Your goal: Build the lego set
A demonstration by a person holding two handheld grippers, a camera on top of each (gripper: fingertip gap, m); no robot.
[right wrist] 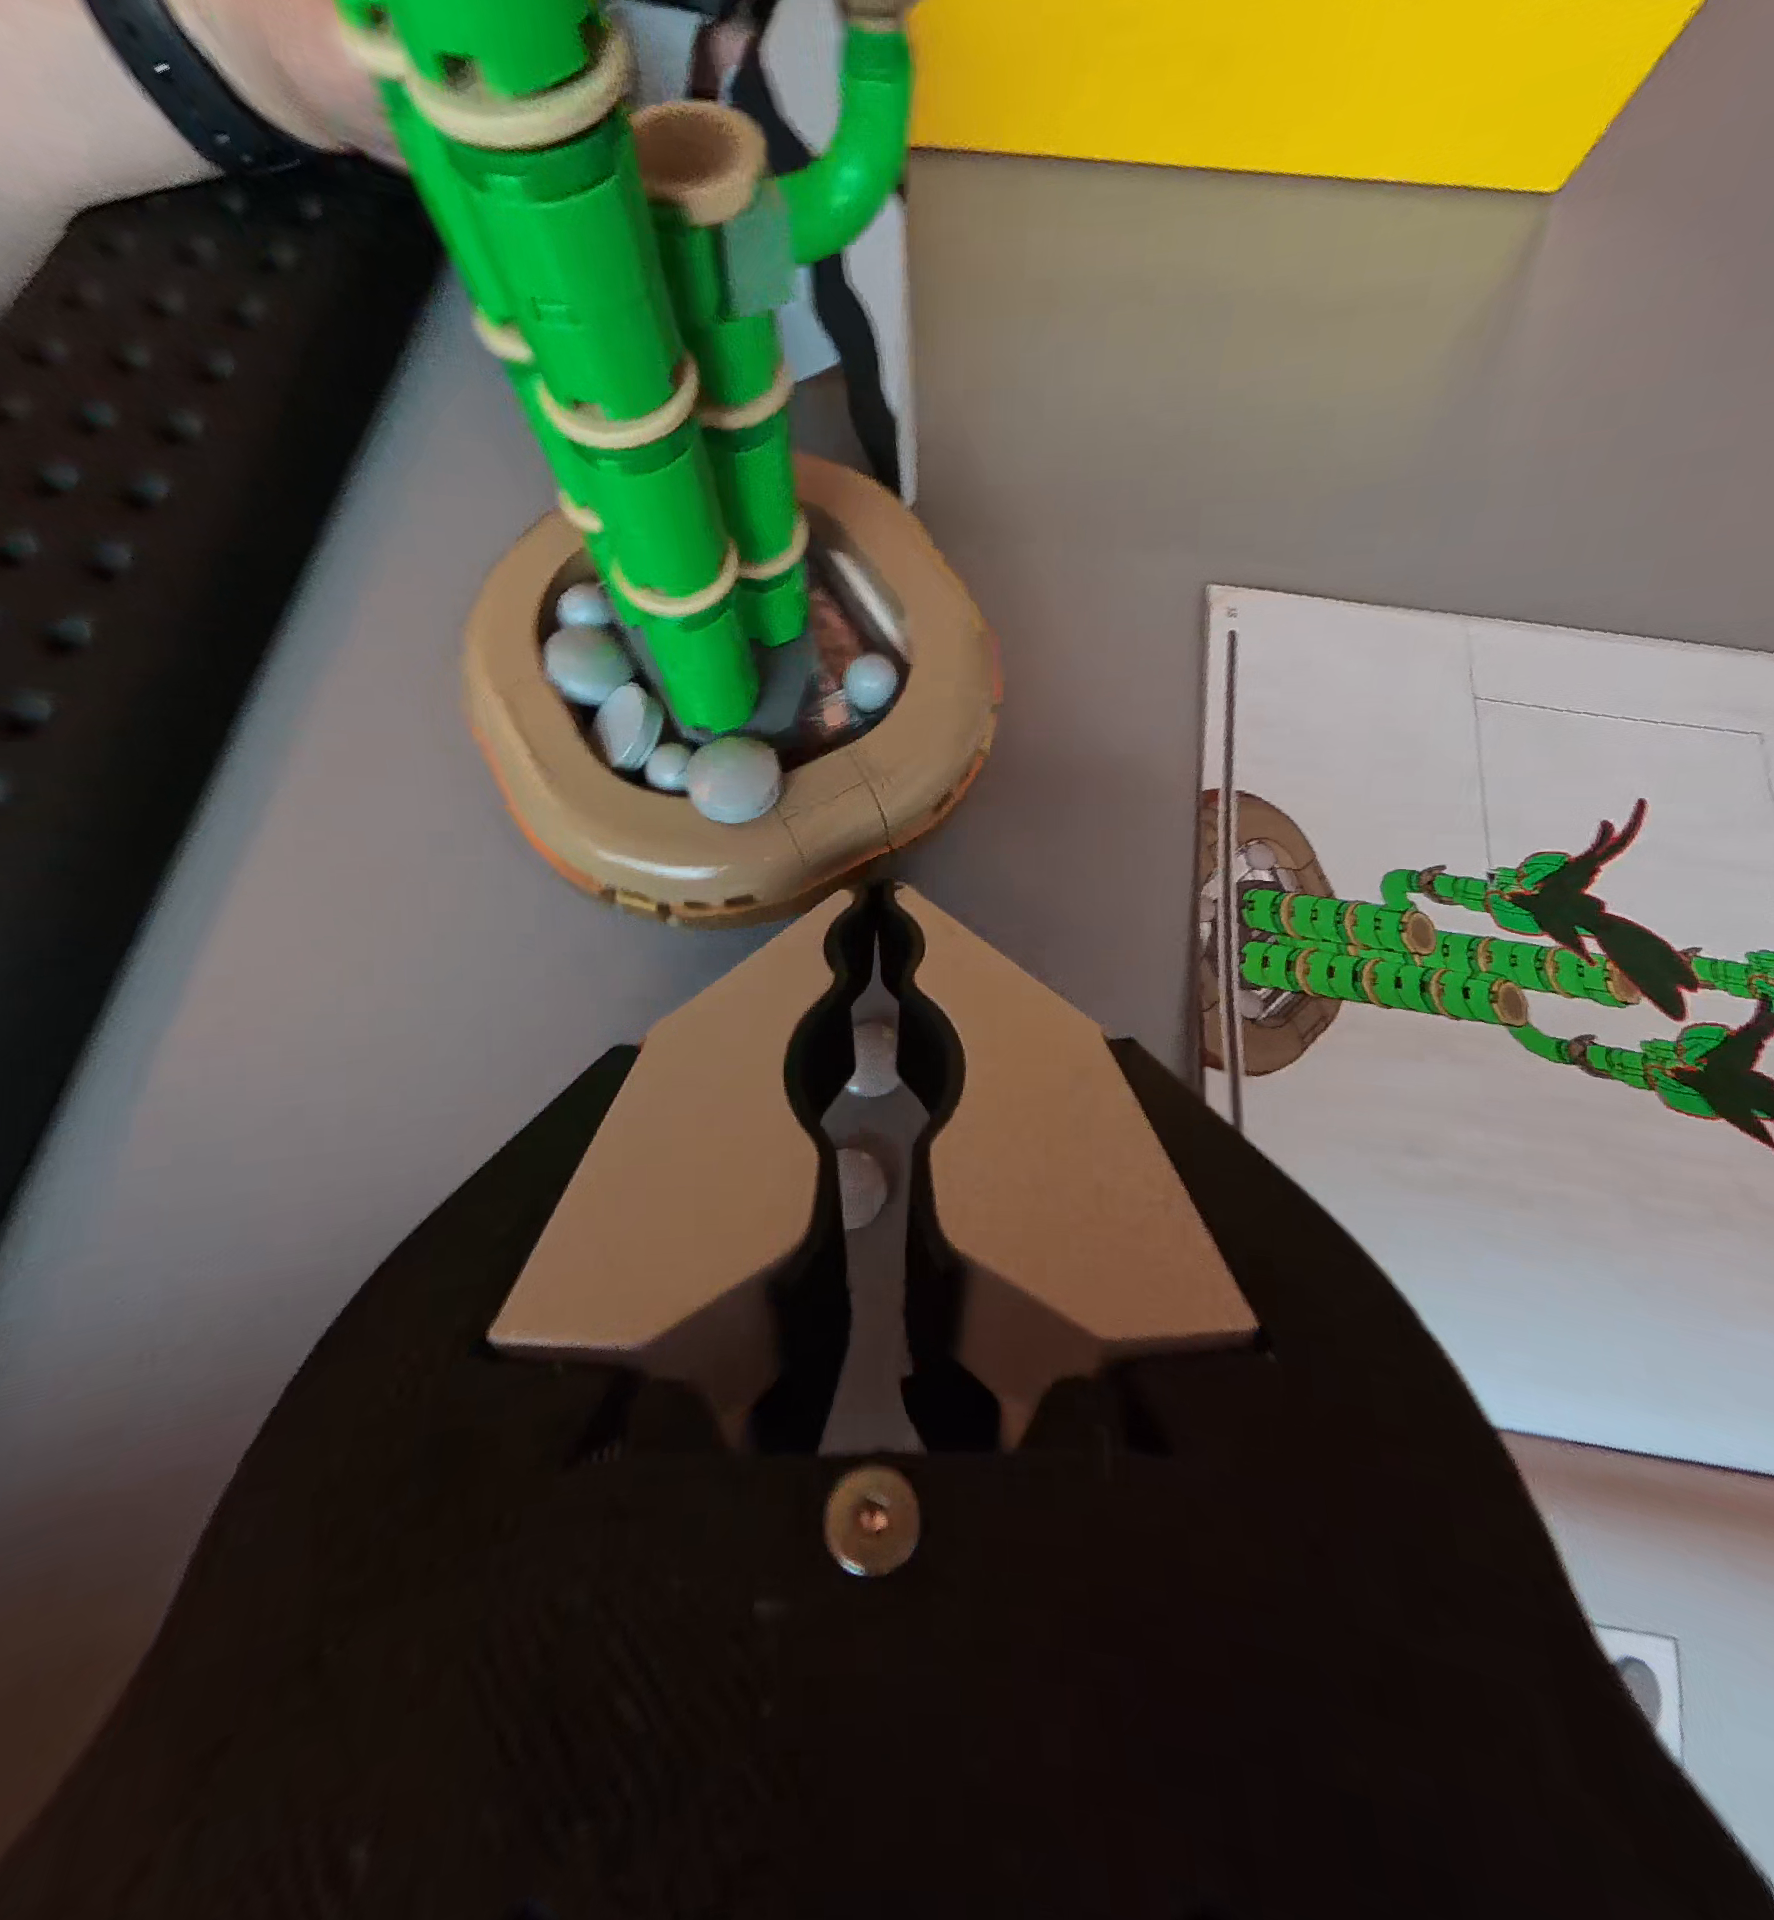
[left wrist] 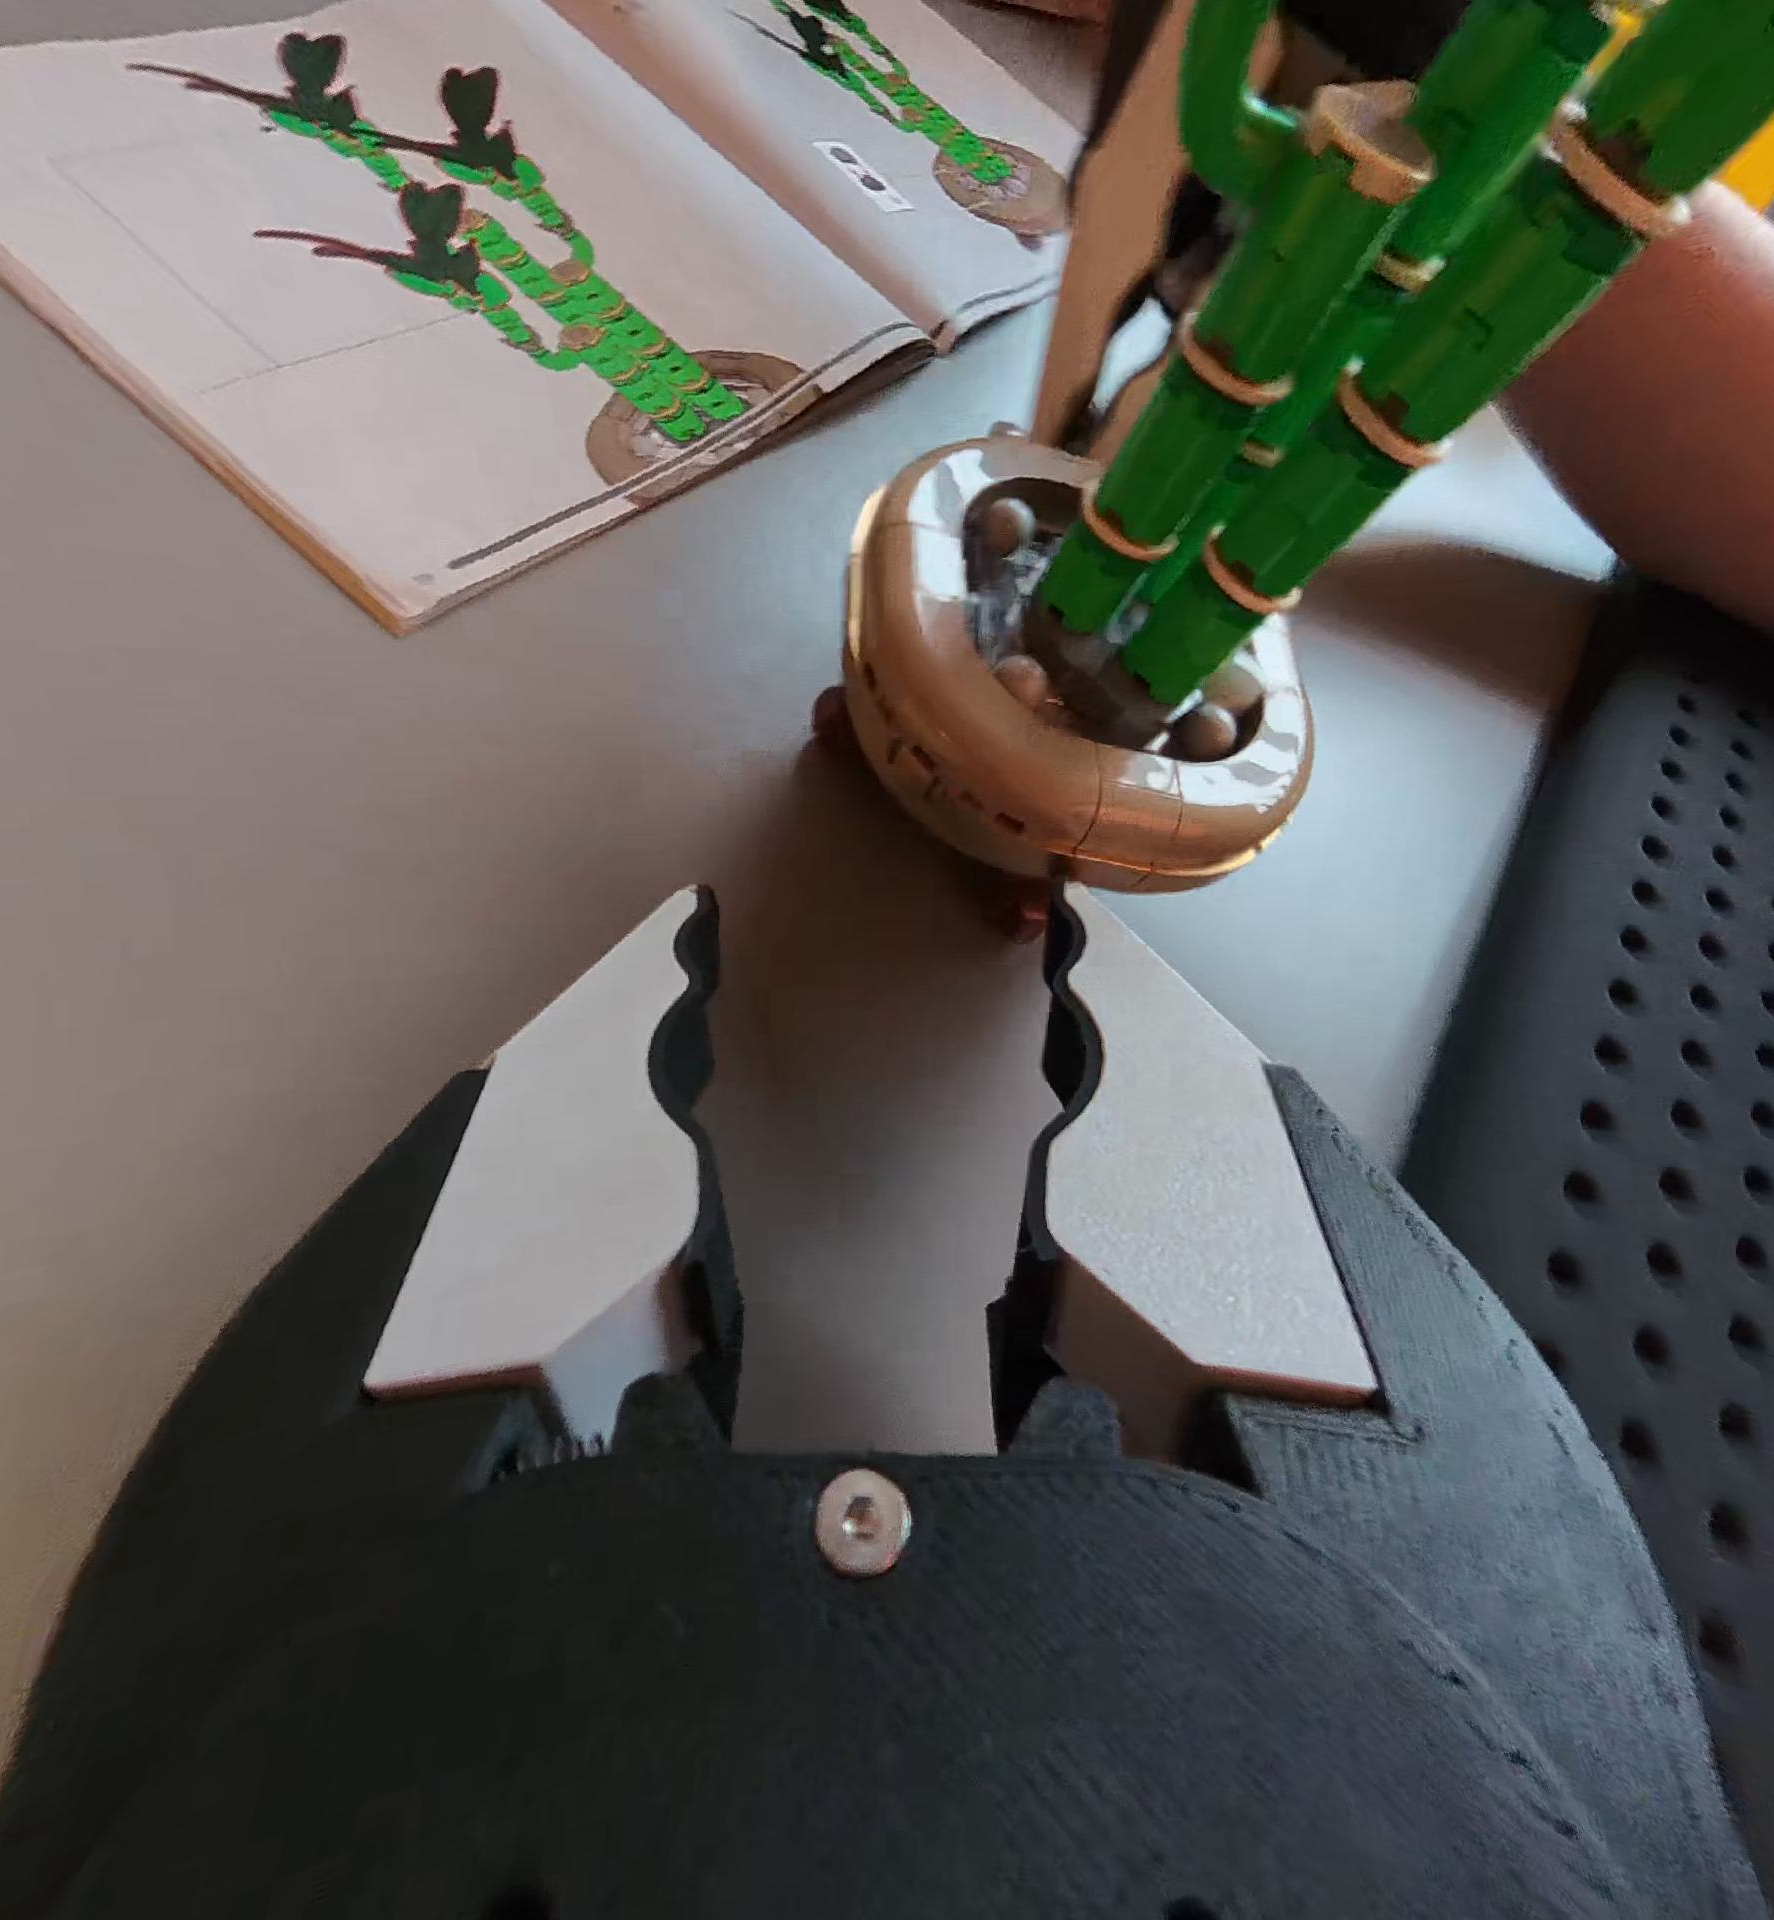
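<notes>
left wrist view: left gripper (left wrist: 878, 914) has its grey fingers with wavy black pads spread apart, nothing between them, only bare grey tabletop (left wrist: 187, 883). its right fingertip sits just beside the near rim of the tan rounded lego pot (left wrist: 966, 769); cannot tell if it touches. green lego bamboo stalks with tan rings (left wrist: 1278, 343) rise from the pot, leaning to the far right. small grey rounded pebble pieces (left wrist: 1013, 520) lie inside the pot around the stalk bases. open instruction booklet with printed bamboo pictures (left wrist: 239, 343) lies far left on the table. black perforated mat (left wrist: 1672, 1039) runs along the right, a person's forearm (left wrist: 1693, 436) above it.

right wrist view: right gripper (right wrist: 878, 896) has its fingers together at the tips, nothing clamped; two loose grey round pieces (right wrist: 870, 1060) lie on the table, seen through the gap behind the tips. tips are just near of the pot rim. booklet to the right, yellow box (right wrist: 1278, 83) at far right.
</notes>
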